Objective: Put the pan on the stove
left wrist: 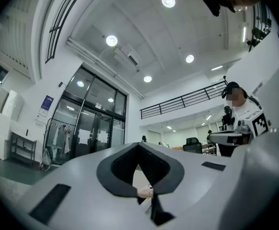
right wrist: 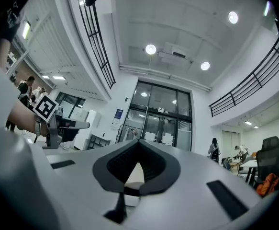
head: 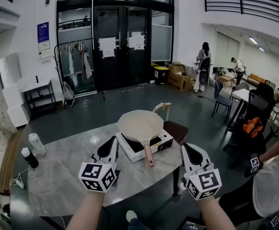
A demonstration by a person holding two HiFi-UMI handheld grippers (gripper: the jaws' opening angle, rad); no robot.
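A cream pan (head: 140, 125) with a copper-coloured handle (head: 149, 155) rests on the white single-burner stove (head: 162, 140) near the far edge of the grey marble table (head: 62, 176). The handle sticks out toward me over the stove's front. My left gripper (head: 113, 144) hovers just left of the stove, shut and holding nothing. To the right of the handle, near the table's corner, my right gripper (head: 186, 150) is also shut and empty. Both gripper views look along closed jaws toward the pan, seen as a pale patch (left wrist: 141, 178) (right wrist: 135, 174) past the tips.
A dark bottle (head: 29, 157) and a clear bottle (head: 37, 144) stand at the table's left end. A brown stool (head: 176, 130) sits behind the stove. Another person with marker-cube grippers (head: 254, 164) stands at the right. Chairs and desks fill the right side.
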